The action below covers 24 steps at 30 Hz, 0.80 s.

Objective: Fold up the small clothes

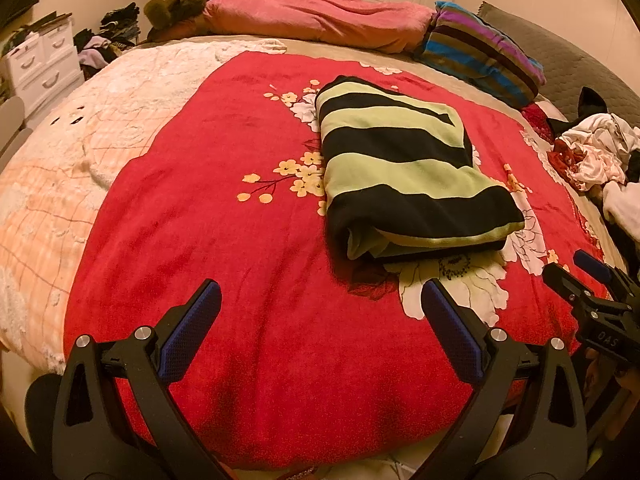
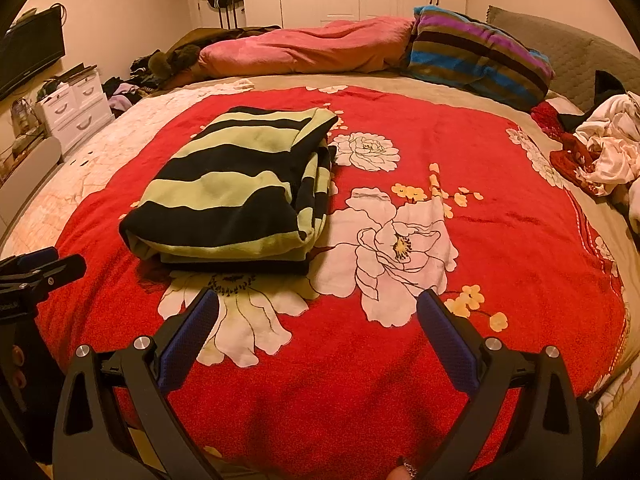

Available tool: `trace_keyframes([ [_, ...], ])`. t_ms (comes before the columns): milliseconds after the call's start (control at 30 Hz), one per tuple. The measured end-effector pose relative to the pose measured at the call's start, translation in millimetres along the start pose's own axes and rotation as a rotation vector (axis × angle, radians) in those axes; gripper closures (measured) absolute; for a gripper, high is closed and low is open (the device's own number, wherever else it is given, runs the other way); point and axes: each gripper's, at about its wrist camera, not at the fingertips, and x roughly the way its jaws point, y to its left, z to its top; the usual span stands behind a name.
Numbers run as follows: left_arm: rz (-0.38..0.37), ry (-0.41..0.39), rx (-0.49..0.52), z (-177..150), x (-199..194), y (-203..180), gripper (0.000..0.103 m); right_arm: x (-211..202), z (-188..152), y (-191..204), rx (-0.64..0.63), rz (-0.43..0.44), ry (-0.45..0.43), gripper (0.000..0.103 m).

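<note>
- On the bed, on the red floral blanket point(image 1: 248, 320), the striped garment point(image 1: 404, 168) lies folded into a thick rectangle, well clear of both grippers.
- Left gripper point(image 1: 320, 312) and right gripper point(image 2: 318, 320): fingers spread apart, nothing held.
- Fold judged done; edges are best squared up, or the next piece taken from the clothes pile point(image 2: 608, 148) at right.
- Writing: "OAS" is read on the right gripper's body in the left view; otherwise none legible.

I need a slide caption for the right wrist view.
Folded striped garment on red floral blanket; right gripper open, empty.
</note>
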Motion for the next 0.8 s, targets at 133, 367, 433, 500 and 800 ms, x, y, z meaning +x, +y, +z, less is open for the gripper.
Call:
trace_keyframes([
  [133, 0.004, 0.009, -0.003, 2, 2, -1, 0.009, 1, 0, -2, 0.006, -0.003, 0.004, 0.004],
  [367, 0.124, 0.049, -0.052, 8, 12, 13, 0.009, 5, 3, -16, 0.05, -0.017, 0.009, 0.004],
  [433, 0.128, 0.05, -0.084, 13, 13, 24, 0.009, 7, 6, -28, 0.072, -0.033, 0.002, 0.004],
  [500, 0.128, 0.052, -0.144, 22, 16, 46, 0.009, 9, 11, -42, 0.097, -0.053, -0.006, 0.004],
  [800, 0.431, 0.029, -0.506, 77, 45, 241, 0.009, 39, 44, -257, 0.522, -0.348, -0.035, 0.004],
])
